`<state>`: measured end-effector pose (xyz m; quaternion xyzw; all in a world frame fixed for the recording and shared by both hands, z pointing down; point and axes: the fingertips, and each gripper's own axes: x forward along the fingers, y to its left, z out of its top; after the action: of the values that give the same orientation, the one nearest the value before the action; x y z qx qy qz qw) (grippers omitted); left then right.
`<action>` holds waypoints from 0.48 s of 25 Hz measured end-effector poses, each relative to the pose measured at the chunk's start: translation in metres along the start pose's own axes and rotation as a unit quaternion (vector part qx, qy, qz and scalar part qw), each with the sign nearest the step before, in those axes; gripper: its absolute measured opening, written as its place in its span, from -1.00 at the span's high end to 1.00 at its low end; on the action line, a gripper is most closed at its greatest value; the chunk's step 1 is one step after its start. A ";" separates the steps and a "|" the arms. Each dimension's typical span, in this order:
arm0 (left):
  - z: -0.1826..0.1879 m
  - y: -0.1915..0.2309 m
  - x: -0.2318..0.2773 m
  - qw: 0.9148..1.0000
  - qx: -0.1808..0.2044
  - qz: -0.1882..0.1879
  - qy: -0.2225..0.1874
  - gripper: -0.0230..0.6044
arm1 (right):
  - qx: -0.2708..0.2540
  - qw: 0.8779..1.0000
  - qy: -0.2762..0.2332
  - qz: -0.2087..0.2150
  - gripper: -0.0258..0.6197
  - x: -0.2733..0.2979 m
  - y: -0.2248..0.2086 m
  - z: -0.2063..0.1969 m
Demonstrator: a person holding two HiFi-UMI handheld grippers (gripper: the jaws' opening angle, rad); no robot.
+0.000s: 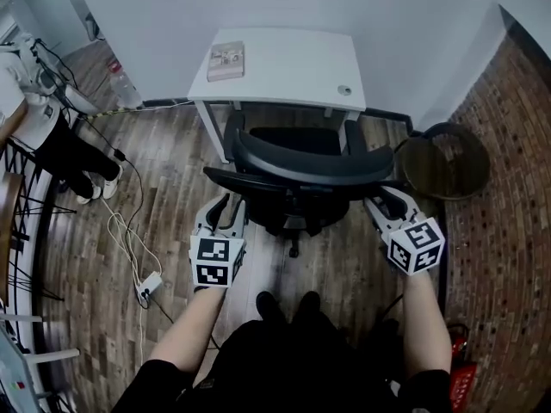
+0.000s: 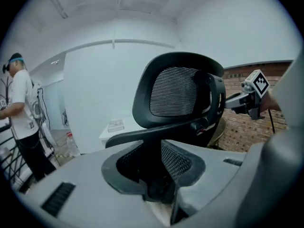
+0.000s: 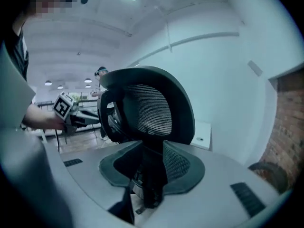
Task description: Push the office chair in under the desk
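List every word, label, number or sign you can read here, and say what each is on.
No text here can be read.
Booklet on the desk: print too small to read.
Bottle on the floor: label too blurred to read.
Marker cubes, left and right: black-and-white square patterns only, no letters.

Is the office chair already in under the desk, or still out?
Partly in: the front of the chair lies under the desk; its backrest is outside.

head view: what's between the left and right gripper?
The office chair. Its curved backrest fills the stretch from the left gripper to the right gripper. The head view shows this.
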<state>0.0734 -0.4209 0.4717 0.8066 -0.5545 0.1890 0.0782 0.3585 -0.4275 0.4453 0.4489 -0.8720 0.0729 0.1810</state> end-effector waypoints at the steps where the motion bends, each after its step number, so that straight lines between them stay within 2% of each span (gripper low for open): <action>1: 0.003 0.005 0.002 1.000 0.015 0.005 0.004 0.61 | -0.030 1.000 0.005 -0.002 0.51 0.002 0.002 0.005; 4: 0.007 0.019 0.009 0.998 0.058 0.010 0.029 0.61 | -0.100 0.994 0.035 0.010 0.43 0.010 0.006 0.006; 7: 0.009 0.022 0.020 0.992 0.113 -0.015 0.051 0.60 | -0.151 0.985 0.076 0.032 0.34 0.016 0.007 -0.005; 9: 0.006 0.020 0.027 0.987 0.147 -0.036 0.060 0.57 | -0.186 0.977 0.104 0.029 0.30 0.018 0.002 -0.018; 12: 0.005 0.020 0.029 0.985 0.148 -0.054 0.073 0.52 | -0.192 0.974 0.116 0.011 0.31 0.018 -0.012 -0.026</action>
<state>0.0654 -0.4553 0.4765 0.8219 -0.4690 0.3232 0.0086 0.3651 -0.4408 0.4757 0.3845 -0.8477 -0.0422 0.3630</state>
